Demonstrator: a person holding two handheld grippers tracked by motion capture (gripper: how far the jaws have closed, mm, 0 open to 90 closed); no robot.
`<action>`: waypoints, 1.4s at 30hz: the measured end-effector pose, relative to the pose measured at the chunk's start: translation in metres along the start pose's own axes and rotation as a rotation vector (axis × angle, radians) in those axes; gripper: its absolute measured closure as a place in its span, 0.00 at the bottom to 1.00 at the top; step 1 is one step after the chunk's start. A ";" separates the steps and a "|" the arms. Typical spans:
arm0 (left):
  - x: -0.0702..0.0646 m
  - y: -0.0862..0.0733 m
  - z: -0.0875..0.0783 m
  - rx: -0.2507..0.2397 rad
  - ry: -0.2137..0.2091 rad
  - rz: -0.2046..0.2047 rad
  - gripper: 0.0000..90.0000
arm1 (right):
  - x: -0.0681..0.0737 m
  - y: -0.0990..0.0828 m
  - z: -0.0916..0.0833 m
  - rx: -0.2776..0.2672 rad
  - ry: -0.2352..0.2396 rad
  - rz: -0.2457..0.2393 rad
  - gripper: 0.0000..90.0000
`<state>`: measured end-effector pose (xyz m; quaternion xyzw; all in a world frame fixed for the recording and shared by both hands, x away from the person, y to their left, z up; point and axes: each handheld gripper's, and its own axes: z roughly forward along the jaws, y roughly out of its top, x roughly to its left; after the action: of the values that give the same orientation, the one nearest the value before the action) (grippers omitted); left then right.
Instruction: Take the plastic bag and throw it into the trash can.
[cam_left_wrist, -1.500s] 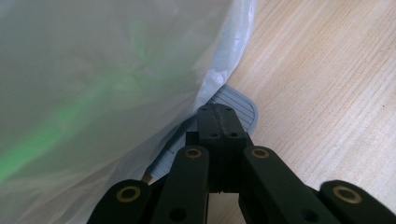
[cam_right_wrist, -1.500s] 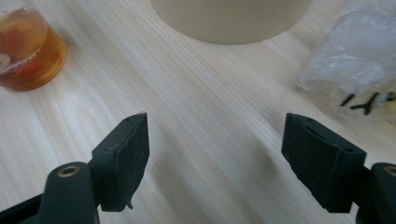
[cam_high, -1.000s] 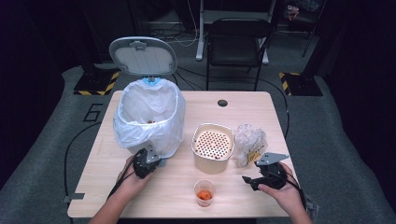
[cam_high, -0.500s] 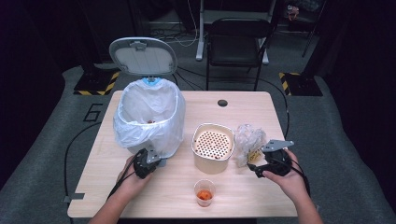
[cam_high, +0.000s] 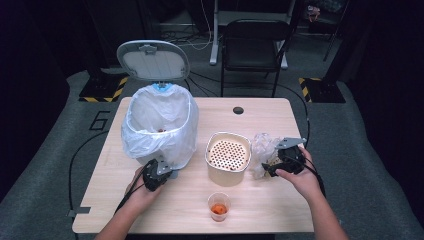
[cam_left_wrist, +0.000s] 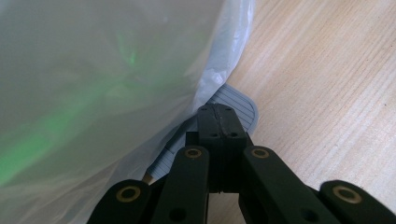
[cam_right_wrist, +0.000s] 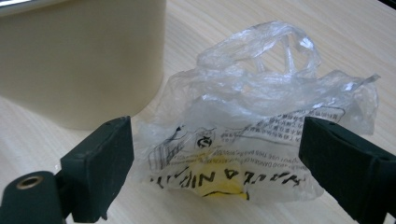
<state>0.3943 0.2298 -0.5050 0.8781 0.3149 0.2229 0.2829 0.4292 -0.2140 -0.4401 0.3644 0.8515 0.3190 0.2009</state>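
A lab or studio: black curtains (cam_high: 45, 60), floor cables (cam_high: 200, 40), hazard-taped bases (cam_high: 102, 90), a lone test table (cam_high: 260, 120).

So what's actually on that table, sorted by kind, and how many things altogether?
Bins with a bag liner: 1
Cream baskets with a holed top: 1
Crumpled clear plastic bags: 1
Small clear cups with something orange inside: 1
Hand-held grippers: 2, left and right
Total: 6

Left tool (cam_left_wrist: 219, 122) shut, right tool (cam_right_wrist: 217, 172) just opening
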 end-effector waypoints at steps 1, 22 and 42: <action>0.000 0.000 0.000 0.000 0.000 0.000 1.00 | 0.000 0.001 0.001 0.010 -0.003 0.018 0.10; 0.000 0.000 0.000 0.003 -0.003 -0.001 1.00 | -0.010 0.015 0.023 0.025 0.013 0.012 0.03; 0.000 0.000 0.000 0.003 -0.003 -0.004 1.00 | -0.007 0.011 0.067 0.080 0.005 0.021 0.03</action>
<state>0.3945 0.2300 -0.5046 0.8783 0.3164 0.2205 0.2826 0.4772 -0.1868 -0.4795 0.3804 0.8602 0.2876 0.1805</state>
